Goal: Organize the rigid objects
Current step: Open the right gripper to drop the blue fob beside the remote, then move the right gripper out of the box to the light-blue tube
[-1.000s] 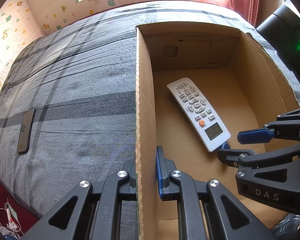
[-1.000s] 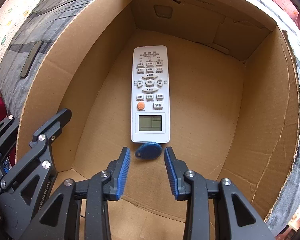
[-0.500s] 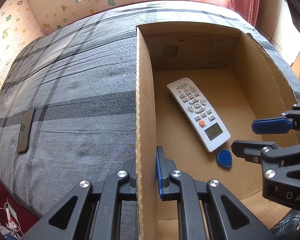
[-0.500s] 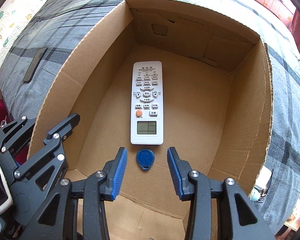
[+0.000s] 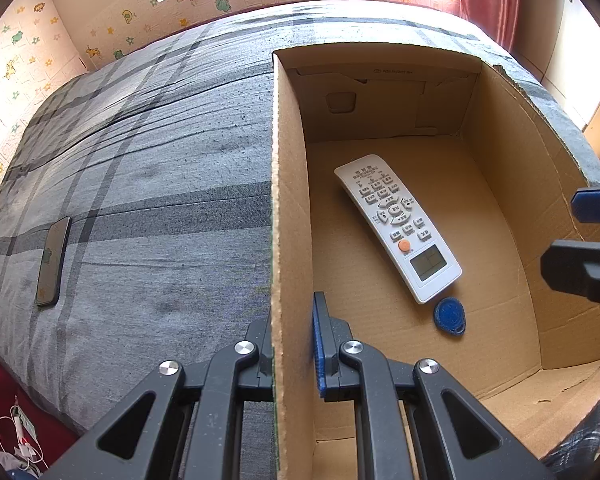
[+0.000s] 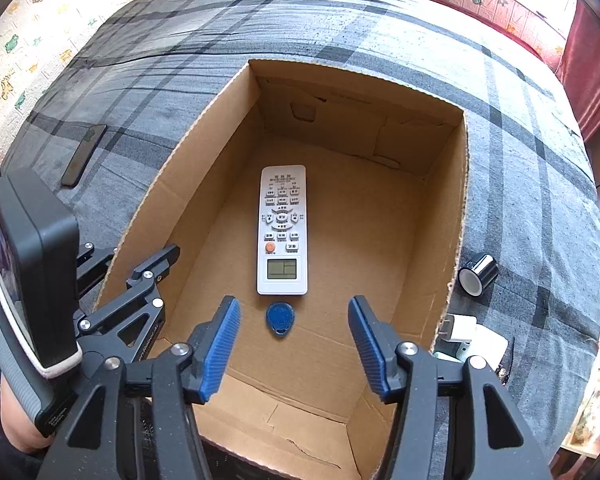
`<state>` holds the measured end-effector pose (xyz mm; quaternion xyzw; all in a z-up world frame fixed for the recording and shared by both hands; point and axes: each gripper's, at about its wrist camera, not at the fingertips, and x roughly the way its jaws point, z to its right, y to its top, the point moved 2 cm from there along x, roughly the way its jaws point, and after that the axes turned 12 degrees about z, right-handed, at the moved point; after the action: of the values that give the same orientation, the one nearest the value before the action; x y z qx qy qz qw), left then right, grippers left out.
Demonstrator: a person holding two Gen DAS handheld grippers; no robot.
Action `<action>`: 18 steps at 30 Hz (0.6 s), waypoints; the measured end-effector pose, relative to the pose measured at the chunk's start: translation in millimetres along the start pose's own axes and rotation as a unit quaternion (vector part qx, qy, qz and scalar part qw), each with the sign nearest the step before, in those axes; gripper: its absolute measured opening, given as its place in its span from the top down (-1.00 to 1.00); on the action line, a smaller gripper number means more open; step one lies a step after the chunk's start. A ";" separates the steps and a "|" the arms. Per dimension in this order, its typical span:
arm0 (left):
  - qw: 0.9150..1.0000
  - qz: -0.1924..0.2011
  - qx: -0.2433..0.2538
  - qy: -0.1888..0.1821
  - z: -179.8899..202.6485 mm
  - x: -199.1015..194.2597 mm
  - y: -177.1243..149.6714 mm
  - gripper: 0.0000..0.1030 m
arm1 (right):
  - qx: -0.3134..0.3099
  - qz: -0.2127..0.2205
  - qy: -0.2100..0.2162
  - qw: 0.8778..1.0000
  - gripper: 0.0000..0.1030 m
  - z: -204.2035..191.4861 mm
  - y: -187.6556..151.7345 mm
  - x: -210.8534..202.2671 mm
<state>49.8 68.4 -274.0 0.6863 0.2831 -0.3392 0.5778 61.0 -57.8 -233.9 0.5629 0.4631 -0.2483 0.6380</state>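
A cardboard box [image 6: 440,216] is set on the bed [image 6: 148,80]. Inside it, a remote [image 6: 283,232] is laid, with a key fob [image 6: 280,319] just before it. A phone [image 6: 83,155] is placed left of the box, a charger [image 6: 462,328] right.

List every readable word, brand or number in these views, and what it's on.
"RobotAI", start unclear: on a black link of the left gripper, seen in the right wrist view.
Too small to read: button labels on the white plastic remote control.
Blurred: printed logo line on the far wall of the brown cardboard box.
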 end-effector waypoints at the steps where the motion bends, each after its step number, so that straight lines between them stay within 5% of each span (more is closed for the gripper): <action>1: 1.000 0.000 0.001 0.001 0.2 0.0 0.0 0.75 | 0.000 0.004 -0.002 1.000 -0.35 1.2 0.3 -3.7; 18: 1.000 -0.001 0.001 0.002 1.1 -0.2 0.5 0.75 | 0.050 0.056 -0.034 0.997 -0.89 51.8 2.8 -52.9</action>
<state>49.9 67.3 -273.6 0.6876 0.2846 -0.3387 0.5757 55.7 -117.0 -189.8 0.6101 0.3959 -0.2541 0.6376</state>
